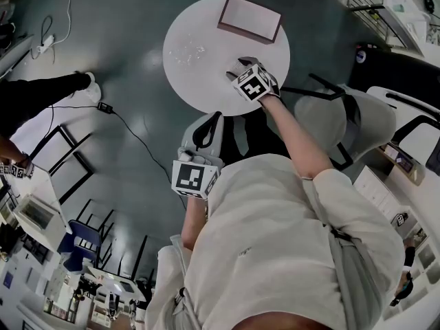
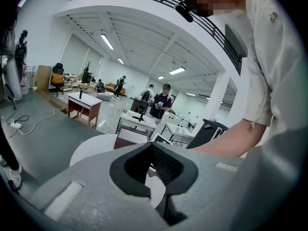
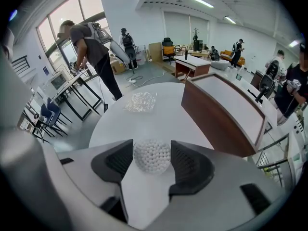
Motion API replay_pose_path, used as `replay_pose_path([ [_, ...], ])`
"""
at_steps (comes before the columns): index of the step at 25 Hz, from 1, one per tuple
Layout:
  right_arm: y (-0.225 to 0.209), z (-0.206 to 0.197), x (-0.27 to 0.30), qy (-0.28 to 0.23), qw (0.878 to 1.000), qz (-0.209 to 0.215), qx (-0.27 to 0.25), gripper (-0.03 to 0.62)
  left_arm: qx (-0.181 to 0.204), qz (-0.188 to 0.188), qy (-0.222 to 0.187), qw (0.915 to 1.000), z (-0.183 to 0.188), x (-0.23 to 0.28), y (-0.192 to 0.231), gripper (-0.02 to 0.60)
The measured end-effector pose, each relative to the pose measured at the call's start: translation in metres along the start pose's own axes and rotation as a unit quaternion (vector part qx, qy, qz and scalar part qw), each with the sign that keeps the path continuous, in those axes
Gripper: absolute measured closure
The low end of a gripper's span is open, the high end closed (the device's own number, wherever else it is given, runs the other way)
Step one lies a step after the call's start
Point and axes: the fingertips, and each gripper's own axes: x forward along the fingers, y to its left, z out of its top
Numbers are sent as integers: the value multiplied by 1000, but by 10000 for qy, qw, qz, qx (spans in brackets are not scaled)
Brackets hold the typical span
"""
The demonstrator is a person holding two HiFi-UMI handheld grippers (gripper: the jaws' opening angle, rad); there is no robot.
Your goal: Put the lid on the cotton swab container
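Observation:
In the right gripper view, the round cotton swab container [image 3: 152, 159], packed with white swab heads, stands on the white round table [image 3: 159, 119]. My right gripper [image 3: 151, 148] is shut on it, one pad against each side. The clear lid [image 3: 141, 101] lies farther off on the table, toward its left part; the head view shows the lid [image 1: 187, 51] left of the right gripper [image 1: 240, 71]. My left gripper [image 1: 209, 121] hangs off the table's near edge. The left gripper [image 2: 154, 163] is shut and holds nothing.
A flat brown-sided box [image 1: 249, 18] sits at the table's far side, and the right gripper view shows the box [image 3: 226, 112] just right of the container. A dark chair [image 1: 330, 122] stands beside the table. Desks, cables and people fill the room around.

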Motion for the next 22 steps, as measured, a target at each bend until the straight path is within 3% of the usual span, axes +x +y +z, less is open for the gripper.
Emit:
replay_pose_path([
  [7,2,2,-1,65,9999,117,-65,342,72,8,121,9999,-15,6,1,577],
  [11,3,1,-2,-62,9996,166,-197,344,344,-1,367,9987,-42,23,11,575],
  [22,7,-11,-13,-174,9983,348,-438,345,265,5,911,9955,-123,77,40,575],
])
